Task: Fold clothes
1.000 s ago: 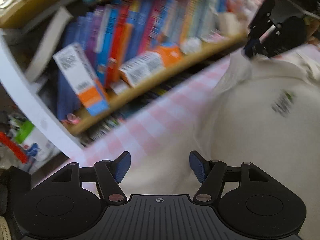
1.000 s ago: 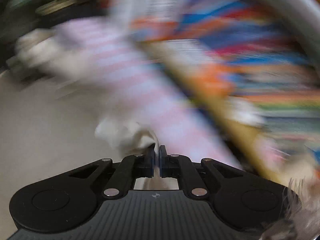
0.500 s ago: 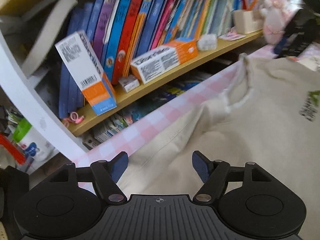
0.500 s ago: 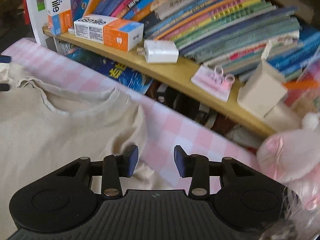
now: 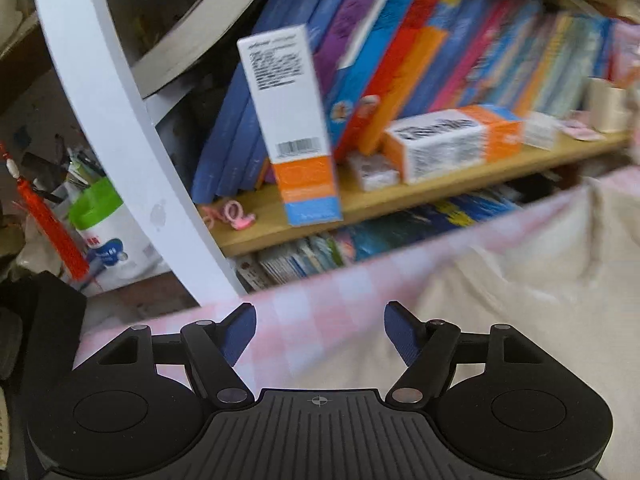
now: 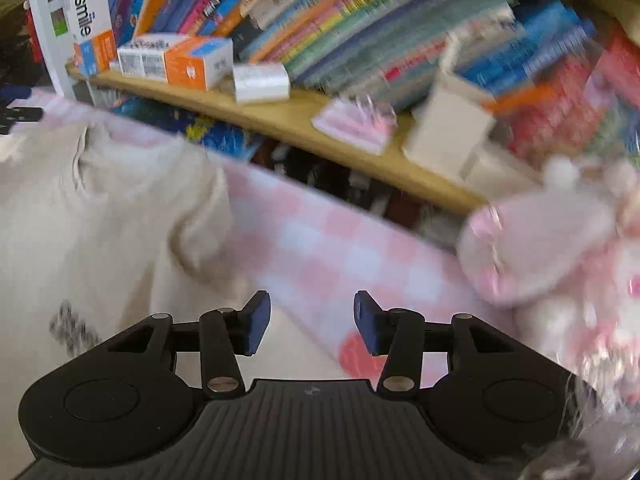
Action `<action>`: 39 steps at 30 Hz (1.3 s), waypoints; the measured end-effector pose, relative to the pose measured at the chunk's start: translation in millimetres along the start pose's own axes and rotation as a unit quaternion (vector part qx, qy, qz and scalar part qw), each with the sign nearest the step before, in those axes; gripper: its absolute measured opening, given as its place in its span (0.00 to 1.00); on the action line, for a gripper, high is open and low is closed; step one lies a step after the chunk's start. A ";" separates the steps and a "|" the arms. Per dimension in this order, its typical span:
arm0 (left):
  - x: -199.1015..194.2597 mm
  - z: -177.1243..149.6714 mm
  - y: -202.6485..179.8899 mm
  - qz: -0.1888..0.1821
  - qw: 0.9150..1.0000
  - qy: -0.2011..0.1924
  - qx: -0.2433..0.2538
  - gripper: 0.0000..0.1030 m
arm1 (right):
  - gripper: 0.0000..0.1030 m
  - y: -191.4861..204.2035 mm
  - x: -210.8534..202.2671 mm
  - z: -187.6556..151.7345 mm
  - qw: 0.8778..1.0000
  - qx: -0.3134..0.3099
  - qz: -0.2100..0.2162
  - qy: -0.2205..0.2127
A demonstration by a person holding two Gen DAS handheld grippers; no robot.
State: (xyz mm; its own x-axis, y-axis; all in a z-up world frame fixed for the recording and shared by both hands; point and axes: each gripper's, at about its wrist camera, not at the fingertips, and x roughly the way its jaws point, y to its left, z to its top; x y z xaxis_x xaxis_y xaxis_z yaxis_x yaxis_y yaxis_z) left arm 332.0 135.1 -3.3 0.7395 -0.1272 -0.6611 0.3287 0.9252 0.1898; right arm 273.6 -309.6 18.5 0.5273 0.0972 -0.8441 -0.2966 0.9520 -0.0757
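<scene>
A cream T-shirt (image 5: 532, 300) lies on a pink-and-white checked tablecloth (image 5: 320, 312); it fills the right half of the left wrist view. In the right wrist view the shirt (image 6: 100, 208) lies at the left, with its collar toward the shelf and a dark print (image 6: 72, 328) on its front. My left gripper (image 5: 320, 332) is open and empty above the bare cloth just left of the shirt's edge. My right gripper (image 6: 312, 324) is open and empty above the cloth (image 6: 332, 248), just right of the shirt's shoulder.
A wooden bookshelf (image 5: 420, 196) full of books and orange-white boxes (image 5: 452, 140) runs along the table's far edge, also seen in the right wrist view (image 6: 300, 120). A white curved frame (image 5: 120, 140) stands at the left. A pink plush toy (image 6: 560, 248) lies at the right.
My right gripper let go of the shirt, opened, and moved off to the right. My left gripper swung left, away from the shirt, and stayed open.
</scene>
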 end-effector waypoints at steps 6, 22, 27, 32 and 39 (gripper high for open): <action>-51.3 -42.0 2.3 -0.014 1.000 -0.004 -0.008 0.71 | 0.47 -14.2 -17.2 -49.1 0.998 -0.016 -0.026 0.051; -67.7 -75.9 4.0 -0.009 0.999 0.022 -0.034 0.71 | 0.03 -44.3 -46.4 -116.0 0.955 0.240 -0.148 0.090; -74.5 -72.9 10.8 0.002 1.000 0.019 -0.013 0.71 | 0.30 -33.7 -55.2 -113.5 0.960 0.180 -0.197 0.081; -57.6 -54.3 19.0 -0.003 1.000 0.019 -0.008 0.71 | 0.40 -4.2 -60.1 -64.8 0.986 0.066 -0.150 -0.011; -15.6 -16.7 -1.9 -0.023 0.999 0.008 0.026 0.71 | 0.42 49.1 3.7 4.2 0.999 -0.010 -0.037 -0.033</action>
State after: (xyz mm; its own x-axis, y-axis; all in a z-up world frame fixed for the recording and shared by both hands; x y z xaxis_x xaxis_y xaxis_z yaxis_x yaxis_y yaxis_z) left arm 309.9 141.3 -5.5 0.7137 -0.1639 -0.6810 0.3931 0.8984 0.1957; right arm 264.3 -261.3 13.8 0.5998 0.0466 -0.7988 -0.2703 0.9514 -0.1474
